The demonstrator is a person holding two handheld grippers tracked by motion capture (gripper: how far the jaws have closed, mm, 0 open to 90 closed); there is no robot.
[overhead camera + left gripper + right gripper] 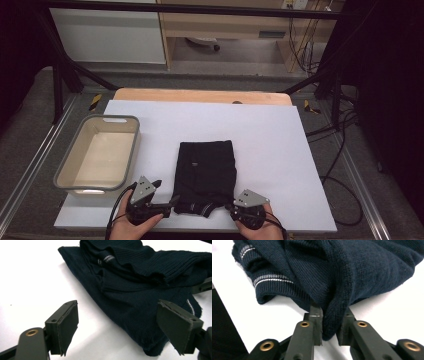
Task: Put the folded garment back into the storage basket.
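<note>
- Item under handling: a dark knitted garment [206, 170], folded, lying flat on the white worktop [280, 150]. Its near hem sits directly ahead of and between the two claws; the striped cuff [270, 278] lies bunched just left of the right claw's grip point.
- Right claw [331, 326]: closed on a single fold of the garment's near edge, knit pinched between both pads. The bite is shallow, close to the pad tips.
- Left claw [120, 327]: standing wide, pads clear of the fabric. The garment's near corner lies between them, closer to the right-hand pad, and nothing is gripped.
- Risk one: if the right claw lifts now, the garment hangs from one point. In my judgement it would swing, unfold and drag across the worktop, undoing the fold.
- Risk two: the shallow pinch on soft knit could slip out under the garment's weight.
- Risk three: the left claw, closing where it stands, may catch only the top layer or miss the corner, giving an uneven lift.
- Risk four: the grey bin [67, 165] sits beyond the left claw and well apart; a sagging carry could snag its rim.
- Pose: both hands low at the worktop's near edge, claws roughly level and angled inward toward the hem.
</note>
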